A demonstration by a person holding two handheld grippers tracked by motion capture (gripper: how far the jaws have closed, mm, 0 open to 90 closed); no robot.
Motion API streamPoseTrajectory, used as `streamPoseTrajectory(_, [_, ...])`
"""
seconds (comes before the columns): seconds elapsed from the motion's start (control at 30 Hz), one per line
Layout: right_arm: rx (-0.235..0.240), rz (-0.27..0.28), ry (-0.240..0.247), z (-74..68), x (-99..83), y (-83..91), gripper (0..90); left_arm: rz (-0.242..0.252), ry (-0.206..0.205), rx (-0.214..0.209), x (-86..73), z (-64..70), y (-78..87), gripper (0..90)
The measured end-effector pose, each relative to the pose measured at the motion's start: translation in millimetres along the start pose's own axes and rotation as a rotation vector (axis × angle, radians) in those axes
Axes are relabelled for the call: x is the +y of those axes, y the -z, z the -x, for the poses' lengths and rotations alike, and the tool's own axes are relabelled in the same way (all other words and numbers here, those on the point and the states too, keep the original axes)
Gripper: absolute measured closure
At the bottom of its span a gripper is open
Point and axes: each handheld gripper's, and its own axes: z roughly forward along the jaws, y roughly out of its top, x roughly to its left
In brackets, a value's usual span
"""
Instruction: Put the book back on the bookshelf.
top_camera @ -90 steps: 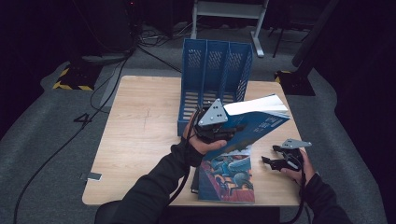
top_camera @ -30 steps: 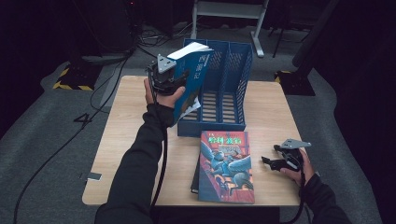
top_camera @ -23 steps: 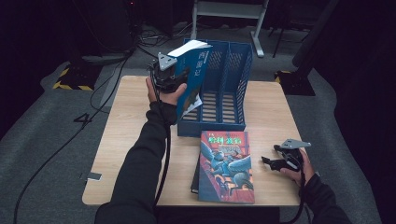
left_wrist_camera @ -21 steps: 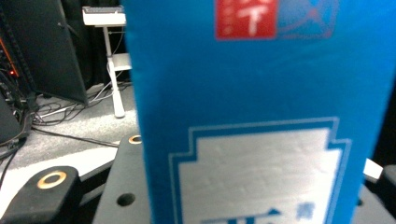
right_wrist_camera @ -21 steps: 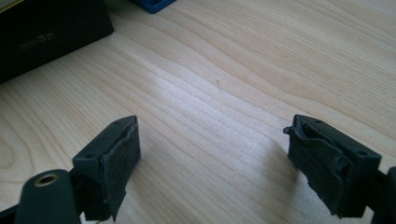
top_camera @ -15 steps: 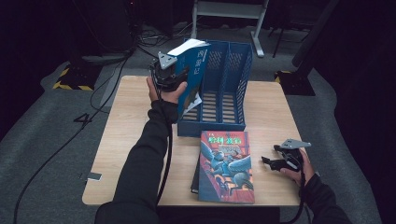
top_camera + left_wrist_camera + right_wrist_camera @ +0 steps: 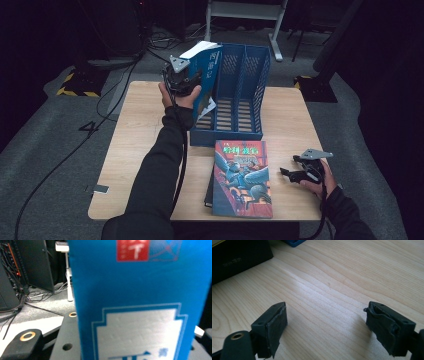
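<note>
My left gripper (image 7: 186,80) is shut on a blue book (image 7: 207,70), held upright over the leftmost slot of the blue file rack (image 7: 240,100). The blue book (image 7: 140,300) is close in front of the left gripper view, its cover blue with a white panel. A second book with an illustrated cover (image 7: 241,177) lies flat on the table in front of the rack, on top of a dark book. My right gripper (image 7: 295,172) rests low over the table at the right, open and holding nothing; its pads (image 7: 274,325) stand wide apart above bare wood.
The wooden table (image 7: 140,135) has bare surface left of the rack and at the right. A dark book's edge (image 7: 237,257) lies off my right gripper's left. Cables (image 7: 115,80) trail over the grey floor at the left, and a white stand (image 7: 245,10) is behind the table.
My left gripper lifted the blue book from the front of the table up and left, then eased it right over the rack's left slot. The right gripper has stayed still.
</note>
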Motion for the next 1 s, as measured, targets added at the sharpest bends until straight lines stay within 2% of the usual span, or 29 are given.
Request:
streamPoseTrajectory(0.13, [-0.001,0.001,-0.001,-0.2,0.0,-0.1,17.4,-0.003,0.009,0.031,2.6,5.0,-8.3,61.0])
streamPoseTrajectory(0.2, [-0.001,0.001,-0.001,-0.2,0.0,-0.1,17.4,-0.012,-0.007,0.042,4.1,6.4,-12.9,61.0])
streamPoseTrajectory(0.3, [0.0,0.0,0.0,-0.1,0.0,0.0,17.4,-0.012,-0.007,0.041,5.3,5.7,-19.0,61.0])
streamPoseTrajectory(0.43, [0.001,-0.001,0.0,0.0,0.1,-0.1,17.4,-0.03,-0.039,0.051,10.0,6.2,-27.9,60.9])
streamPoseTrajectory(0.6, [0.003,0.001,0.001,-0.2,0.2,-0.3,17.4,-0.038,-0.059,0.059,12.7,9.3,-37.7,60.8])
streamPoseTrajectory(0.77, [0.004,0.002,0.002,-0.4,0.4,-0.6,17.4,-0.012,-0.026,0.063,8.0,6.9,-46.4,60.8])
streamPoseTrajectory(0.83, [0.004,0.003,0.001,-0.8,0.4,-0.7,17.4,-0.003,-0.003,0.049,5.0,4.6,-49.7,60.8])
streamPoseTrajectory(1.0, [0.007,0.003,0.002,-0.6,0.6,-1.0,17.4,0.015,-0.013,0.051,-1.0,7.1,-55.0,60.7])
